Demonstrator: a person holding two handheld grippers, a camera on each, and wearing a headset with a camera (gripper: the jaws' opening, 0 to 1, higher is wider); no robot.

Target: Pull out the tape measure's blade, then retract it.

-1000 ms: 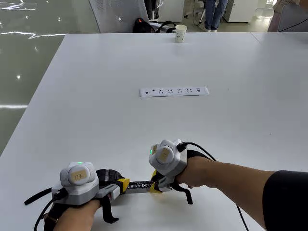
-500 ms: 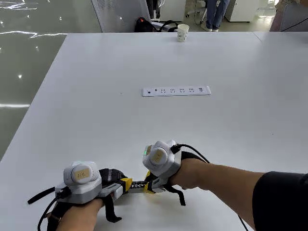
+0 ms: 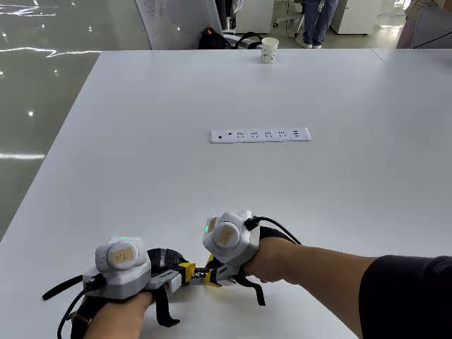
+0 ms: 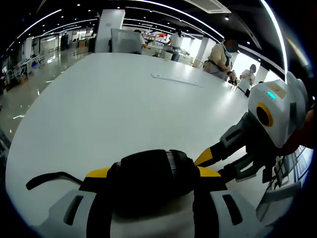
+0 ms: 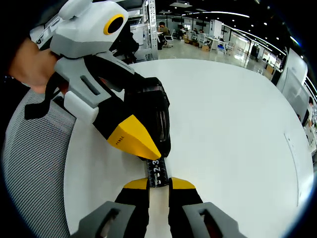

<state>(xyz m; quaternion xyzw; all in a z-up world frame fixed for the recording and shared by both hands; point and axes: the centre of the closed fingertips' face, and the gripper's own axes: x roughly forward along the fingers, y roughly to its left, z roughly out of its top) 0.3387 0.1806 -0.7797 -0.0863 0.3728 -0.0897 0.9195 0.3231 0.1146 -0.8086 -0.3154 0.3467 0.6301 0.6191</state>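
At the lower left of the head view, the left gripper [image 3: 181, 272] holds the black tape measure [image 3: 163, 258] on the white table [image 3: 212, 191]. Its yellow-tipped jaws are closed on both sides of the case. Just to the right of it, the right gripper [image 3: 210, 275] meets the case almost nose to nose. In the right gripper view, its two jaws are pressed together on the blade [image 5: 156, 172]. A short piece of blade with the numbers 2 and 3 shows between the case mouth and the jaw tips. A white power strip [image 3: 260, 134] lies in the middle of the table, well apart from the grippers. A paper cup [image 3: 268, 49] stands near the far edge, at the top of the frame.
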